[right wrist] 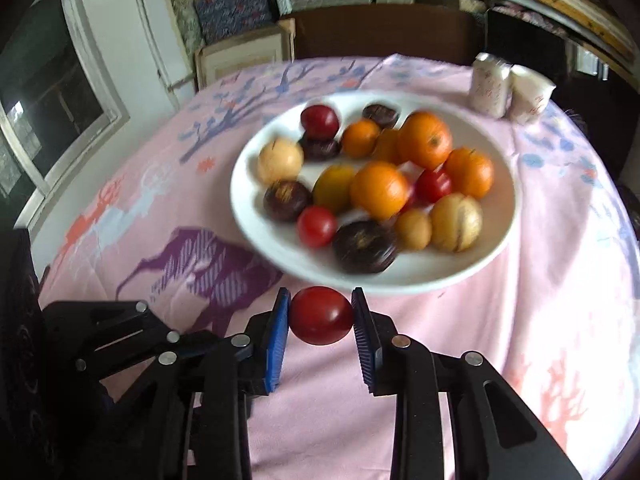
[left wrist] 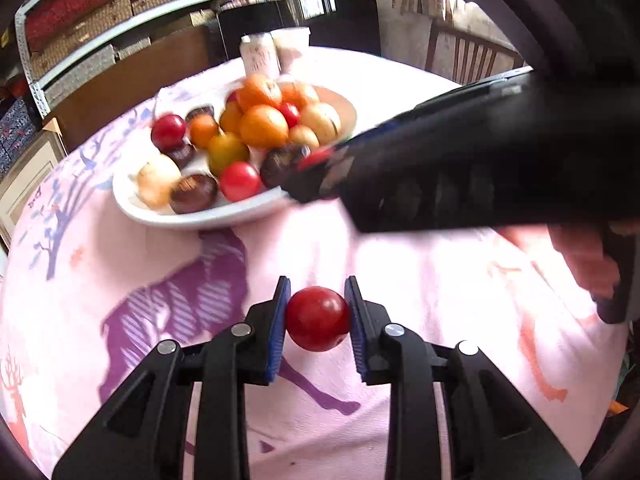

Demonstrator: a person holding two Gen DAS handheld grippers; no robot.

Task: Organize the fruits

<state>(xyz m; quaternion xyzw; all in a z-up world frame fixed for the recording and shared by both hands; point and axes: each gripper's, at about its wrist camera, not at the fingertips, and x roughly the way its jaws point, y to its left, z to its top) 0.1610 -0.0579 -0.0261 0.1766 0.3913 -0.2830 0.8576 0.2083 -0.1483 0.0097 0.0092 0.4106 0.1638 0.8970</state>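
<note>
A white plate (right wrist: 492, 252) on the pink tablecloth holds several fruits: oranges (right wrist: 378, 190), red plums (right wrist: 316, 226), dark purple fruits (right wrist: 364, 246) and pale yellow ones (right wrist: 456, 222). The plate also shows in the left wrist view (left wrist: 208, 216). My left gripper (left wrist: 318, 316) is shut on a red plum (left wrist: 318, 318) above the cloth, short of the plate. My right gripper (right wrist: 321, 316) is shut on another red plum (right wrist: 321, 315) just before the plate's near rim. In the left wrist view the right gripper's body (left wrist: 460, 168) reaches to the plate's right edge.
Two white patterned packets (right wrist: 508, 88) stand behind the plate. The table has a pink cloth (right wrist: 520, 320) with purple and orange deer prints. Shelves of boxes (left wrist: 80, 20), a chair (left wrist: 468, 52) and a window (right wrist: 52, 100) surround the table.
</note>
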